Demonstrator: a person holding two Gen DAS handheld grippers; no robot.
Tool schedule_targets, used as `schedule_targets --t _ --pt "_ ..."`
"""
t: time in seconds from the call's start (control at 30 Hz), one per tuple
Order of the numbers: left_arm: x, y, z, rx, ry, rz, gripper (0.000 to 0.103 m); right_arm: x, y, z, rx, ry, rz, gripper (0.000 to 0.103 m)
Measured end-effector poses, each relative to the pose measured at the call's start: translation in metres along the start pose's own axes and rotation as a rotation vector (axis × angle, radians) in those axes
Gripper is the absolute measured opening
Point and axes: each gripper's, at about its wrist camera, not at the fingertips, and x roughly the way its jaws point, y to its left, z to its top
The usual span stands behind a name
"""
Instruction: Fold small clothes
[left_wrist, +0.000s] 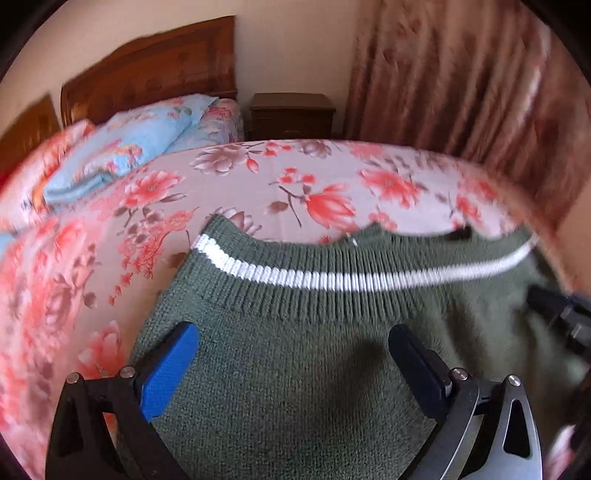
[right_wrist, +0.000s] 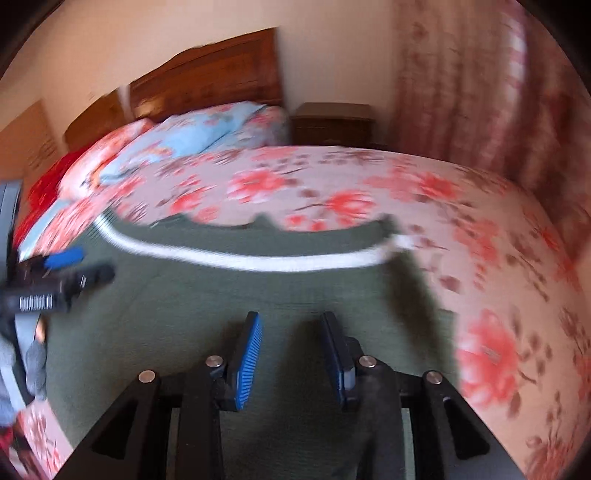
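Left wrist view: the left gripper (left_wrist: 293, 354) sits low in the middle of the frame with its two blue pads (left_wrist: 168, 371) spread wide apart and nothing between them. Under it lies a green knitted sweater (left_wrist: 295, 369), flat on the bed (left_wrist: 258, 184). A ribbed band with one white stripe (left_wrist: 332, 278) runs across the middle of the frame. The bed cover is pink with big red flowers. At the upper left are a blue flowery pillow (left_wrist: 129, 147) and a brown wooden headboard (left_wrist: 155, 70). A dark nightstand (left_wrist: 291, 114) stands at the top middle, and a pinkish curtain (left_wrist: 461, 74) hangs at the upper right. A black bit of the right gripper (left_wrist: 561, 314) shows at the right edge.

Right wrist view: this picture is blurry. The right gripper (right_wrist: 291, 354) is at the bottom middle, its pads (right_wrist: 247, 365) partly apart with a clear gap, holding nothing. The sweater (right_wrist: 184, 314) fills the middle and lower left, its stripe (right_wrist: 258, 260) curving across. The left gripper (right_wrist: 66, 269) pokes in from the left edge, over the sweater.
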Motion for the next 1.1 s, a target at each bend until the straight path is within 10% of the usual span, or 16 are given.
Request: schedule_targets --t 0.6,0.7,0.83,1.1 --pt "0.003 -0.004 0.000 0.015 0.011 0.027 0.103 0.018 0.053 0.005 -0.140 0.043 -0.018 0.033" --pt "0.003 -0.004 0.000 0.014 0.011 0.026 0.103 0.012 0.026 0.007 -0.082 0.023 -0.208 0.033" --pt "0.003 -0.004 0.000 0.012 0.009 0.028 0.103 0.010 -0.008 0.018 0.054 0.050 -0.188 0.033" --pt "0.003 -0.004 0.000 0.009 0.009 0.035 0.103 0.041 0.023 0.038 -0.087 0.056 -0.141 0.035"
